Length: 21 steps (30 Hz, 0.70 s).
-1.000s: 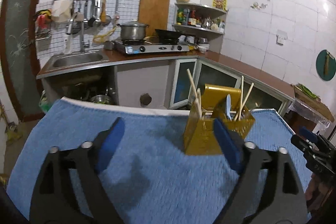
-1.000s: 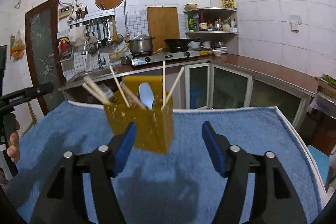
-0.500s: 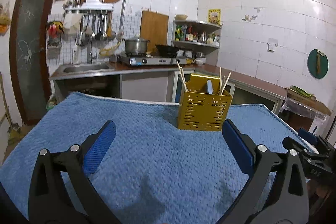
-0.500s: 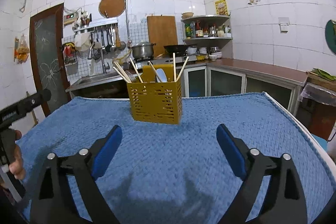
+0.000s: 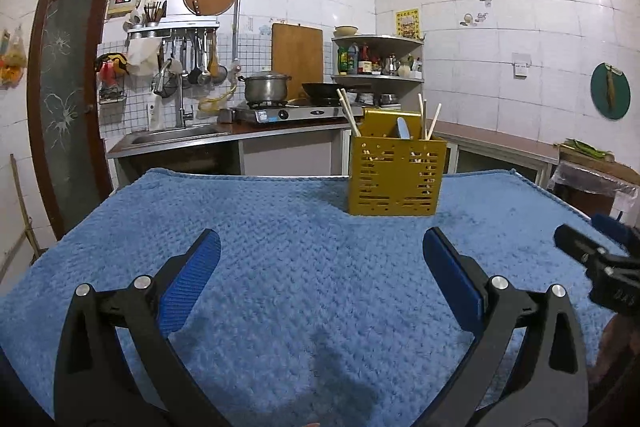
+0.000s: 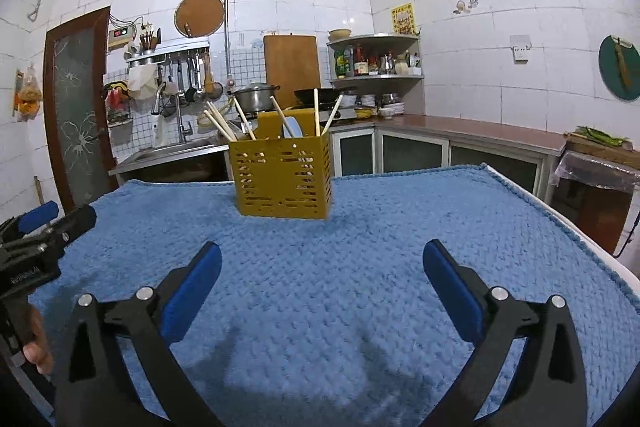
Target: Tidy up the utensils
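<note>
Towel (image 5: 280, 259): blue, covers the whole table, cushioning.
Caddy (image 6: 282, 181): yellow, upright toward the far edge, collecting chopsticks (image 6: 316, 111) and a spoon (image 6: 290, 128).
Left gripper (image 5: 320, 263): wide, empty (well short).
Right gripper (image 6: 322, 269): wide, empty.

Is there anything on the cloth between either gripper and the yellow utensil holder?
Nothing visible. Only bare blue cloth lies between the open left gripper and the yellow utensil holder, and likewise ahead of the open right gripper.
</note>
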Motion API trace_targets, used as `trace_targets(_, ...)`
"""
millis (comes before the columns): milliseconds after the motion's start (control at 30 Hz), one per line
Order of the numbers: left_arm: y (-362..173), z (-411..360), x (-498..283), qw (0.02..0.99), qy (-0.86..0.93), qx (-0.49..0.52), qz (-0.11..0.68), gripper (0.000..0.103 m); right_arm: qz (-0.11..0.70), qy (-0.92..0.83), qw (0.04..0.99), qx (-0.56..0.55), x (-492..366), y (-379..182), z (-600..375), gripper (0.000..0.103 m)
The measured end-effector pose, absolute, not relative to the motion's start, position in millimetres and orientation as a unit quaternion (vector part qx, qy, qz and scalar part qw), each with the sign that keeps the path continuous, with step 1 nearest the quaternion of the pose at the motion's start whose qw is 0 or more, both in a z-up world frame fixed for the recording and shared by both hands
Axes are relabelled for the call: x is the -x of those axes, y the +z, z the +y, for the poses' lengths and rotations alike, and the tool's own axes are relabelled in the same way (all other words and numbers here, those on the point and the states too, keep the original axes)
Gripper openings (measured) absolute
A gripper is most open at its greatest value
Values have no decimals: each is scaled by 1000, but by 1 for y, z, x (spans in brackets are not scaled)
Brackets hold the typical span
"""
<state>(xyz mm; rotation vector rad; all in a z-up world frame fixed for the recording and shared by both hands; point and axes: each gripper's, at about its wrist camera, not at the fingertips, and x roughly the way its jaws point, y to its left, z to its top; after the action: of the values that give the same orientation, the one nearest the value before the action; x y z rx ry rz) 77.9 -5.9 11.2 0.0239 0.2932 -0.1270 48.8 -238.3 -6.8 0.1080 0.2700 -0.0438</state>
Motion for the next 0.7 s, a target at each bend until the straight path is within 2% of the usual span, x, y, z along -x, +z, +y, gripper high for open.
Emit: trace_targets(700, 2, -7, -77, 986, -63, -21, 156, 98, 127, -51, 990, -42, -43, -4, -233, 99)
